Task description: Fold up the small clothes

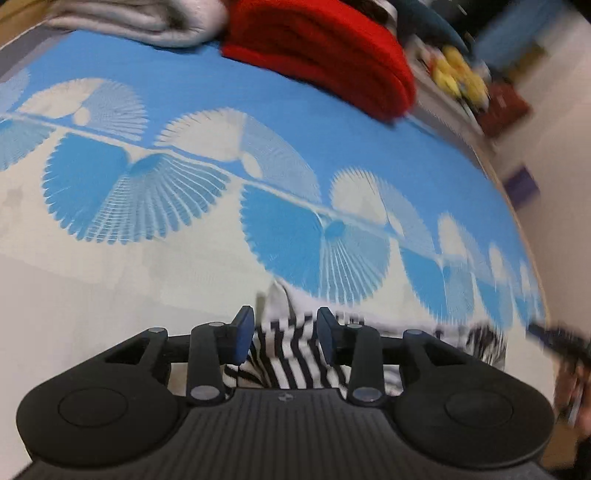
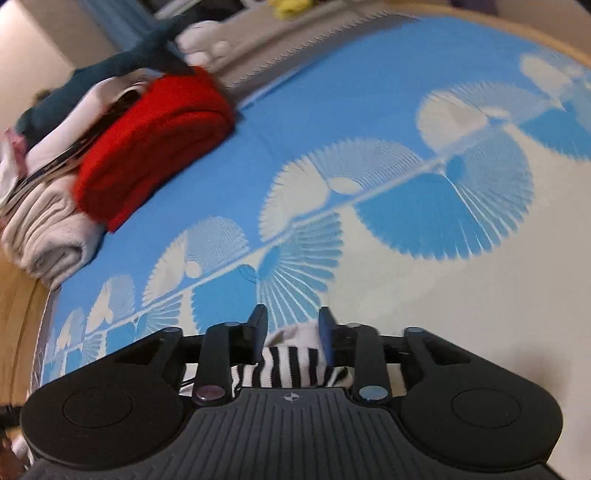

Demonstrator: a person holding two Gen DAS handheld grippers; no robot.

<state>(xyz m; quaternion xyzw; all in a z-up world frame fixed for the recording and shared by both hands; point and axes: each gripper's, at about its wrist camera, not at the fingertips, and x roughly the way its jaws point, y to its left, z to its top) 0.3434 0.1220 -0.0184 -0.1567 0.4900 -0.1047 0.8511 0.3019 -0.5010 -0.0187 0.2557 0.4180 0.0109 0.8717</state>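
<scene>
Left gripper (image 1: 286, 330): fingers (image 1: 244, 332) stand apart, with the striped garment (image 1: 291, 354) lying between them; no pad is seen pressing on the cloth, so it is read as released. Right gripper (image 2: 291, 332): fingers (image 2: 327, 338) likewise parted around a bunched white-and-black fold of the same garment, not clamped on it. Both views are motion-blurred.

The garment is located at the near edge of the bed cover (image 1: 184, 266), on its pale part, just below the row of blue fan motifs. How flat it lies cannot be told; most of it is hidden beneath the gripper bodies.

Far side: a red folded item (image 1: 325, 62) and a grey folded stack (image 1: 140, 18) are piled, well apart from the garment.

Risks judged:
- Cloth may be caught on a pad as the fingers are withdrawn, and the fold dragged open.
- The bunched ridge between the right fingers suggests an uneven fold; it may spring back if left unpressed.
- The two ends may be set down askew, leaving the edges misaligned.
- The cover may be wrinkled beneath by low fingertips.
</scene>
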